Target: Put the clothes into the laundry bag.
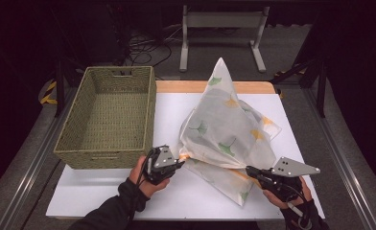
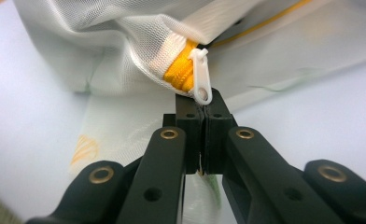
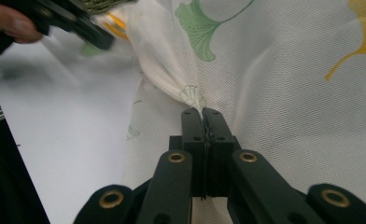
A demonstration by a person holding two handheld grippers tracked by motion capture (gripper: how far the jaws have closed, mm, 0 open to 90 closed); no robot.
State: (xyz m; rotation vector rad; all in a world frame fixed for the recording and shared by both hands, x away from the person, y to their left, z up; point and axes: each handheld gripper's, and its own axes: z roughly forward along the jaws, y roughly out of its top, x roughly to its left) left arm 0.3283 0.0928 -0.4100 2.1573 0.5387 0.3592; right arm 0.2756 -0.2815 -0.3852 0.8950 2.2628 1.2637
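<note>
left gripper (image 2: pixel 203 108): clamps zipper pull (image 2: pixel 201 77) | right gripper (image 3: pixel 203 113): clamps mesh bag (image 1: pixel 227 124) | 1 bag, 1 basket (image 1: pixel 110 115)

Bag (image 1: pixel 227 129): fine white mesh cloth, semi-sheer, matt, printed with green and yellow leaves. Zip (image 2: pixel 183 70): yellow woven tape; pull (image 2: pixel 201 77) glossy white plastic. Tongs (image 2: pixel 203 119): matt black plastic, brass-coloured rivets. Basket (image 1: pixel 107 117) at 9 o'clock: rough woven fibre, olive. Tabletop (image 1: pixel 104 187): smooth matt white, bare wood edge at 12 o'clock.
</note>
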